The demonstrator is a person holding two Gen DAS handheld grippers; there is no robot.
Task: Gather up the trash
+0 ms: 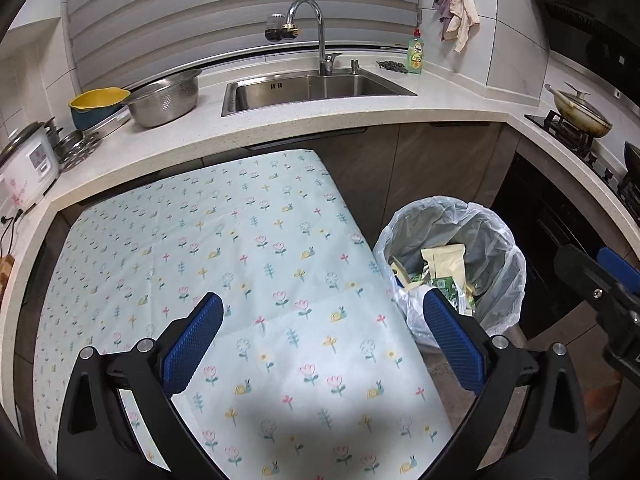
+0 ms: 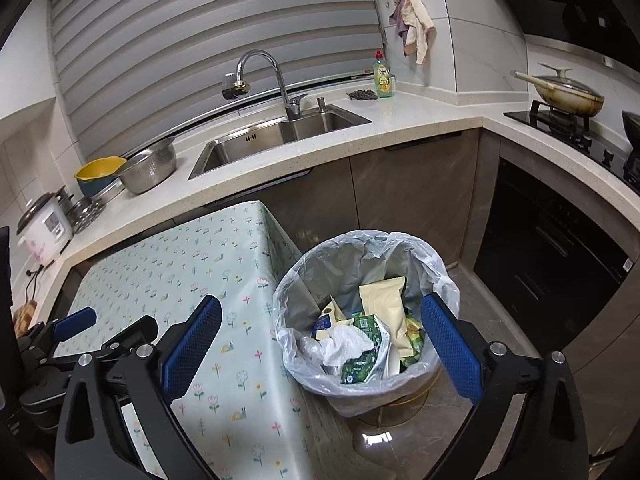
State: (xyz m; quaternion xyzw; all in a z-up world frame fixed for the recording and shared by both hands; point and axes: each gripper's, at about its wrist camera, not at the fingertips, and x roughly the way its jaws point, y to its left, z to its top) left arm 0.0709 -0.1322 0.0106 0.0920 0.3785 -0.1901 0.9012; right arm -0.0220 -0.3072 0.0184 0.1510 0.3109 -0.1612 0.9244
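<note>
Both ribbed blue claws, left claw (image 1: 322, 340) and right claw (image 2: 320, 344), gape above crinkly plastic-lined round bin (image 2: 360, 256)

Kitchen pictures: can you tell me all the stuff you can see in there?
table: one, pale cloth with flowers and snails, in front of the counter
bin: one, clear bag liner, on the floor right of the table
trash: several pieces, cream and green wrappers plus white tissue, inside the bin
sink: one, steel, set in the counter
tap: one, shiny, behind the sink
soap bottle: one, green, right of the sink
colander: one, steel, left of the sink
yellow bowl: one, beside the colander
rice cooker: one, white, far left
pan: one, lidded, on the stove
cloths: pink and cream, hanging on the wall
left tool: open, holding nothing, over the table
right tool: open, holding nothing, above the bin
</note>
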